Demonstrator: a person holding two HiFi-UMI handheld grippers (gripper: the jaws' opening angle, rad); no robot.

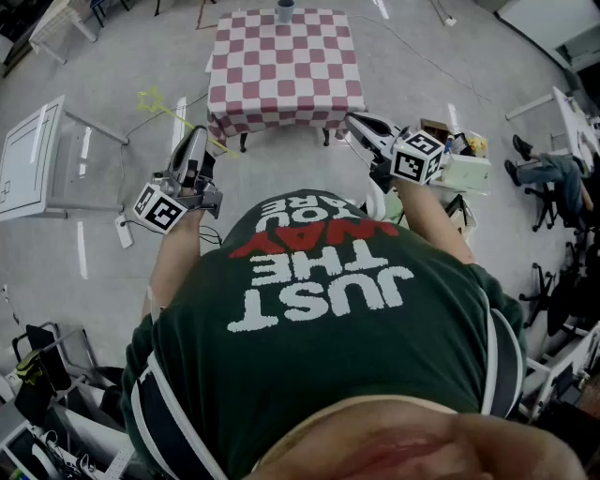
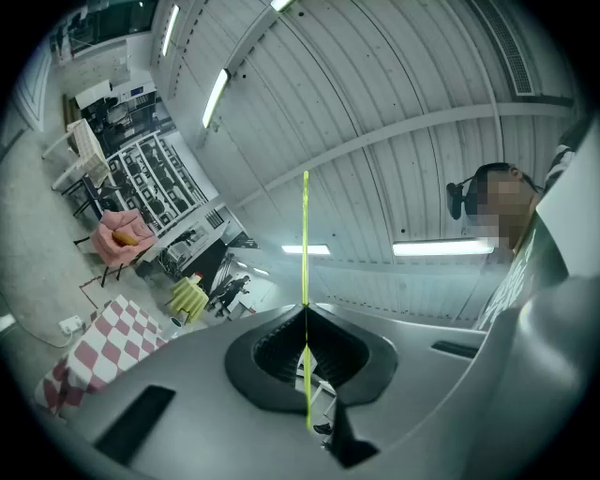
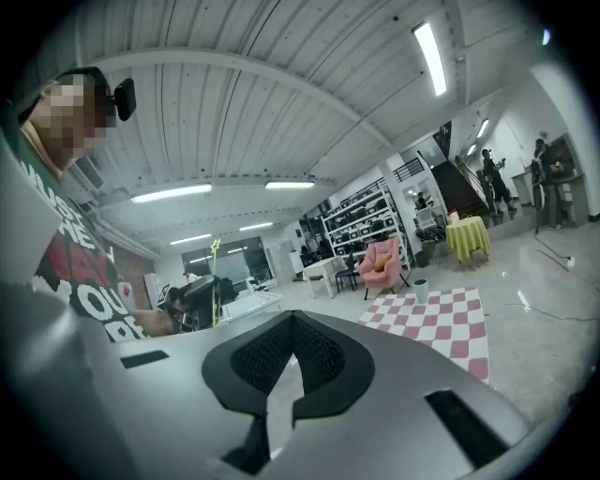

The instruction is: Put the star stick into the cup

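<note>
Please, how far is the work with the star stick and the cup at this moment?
Done: the star stick is picked up, pinched in the shut left claw. In hand: the approach; the person stands short of the checkered table. Left: reach the cup at the table's far edge and drop the stick in. The right claw is shut and empty.

**3 cameras, 1 shared landmark**

My head view looks steeply down from above the person's shirt (image 1: 319,281), with the checkered table (image 1: 281,66) well ahead on the floor (image 1: 112,272). The left gripper view sits close behind the left gripper (image 2: 306,309) and tilts up toward the ceiling (image 2: 394,94). The right gripper view rides close behind the right gripper (image 3: 292,314) and faces roughly level across the room. All 3 catch the table, and the right one also sees the left gripper.
</note>
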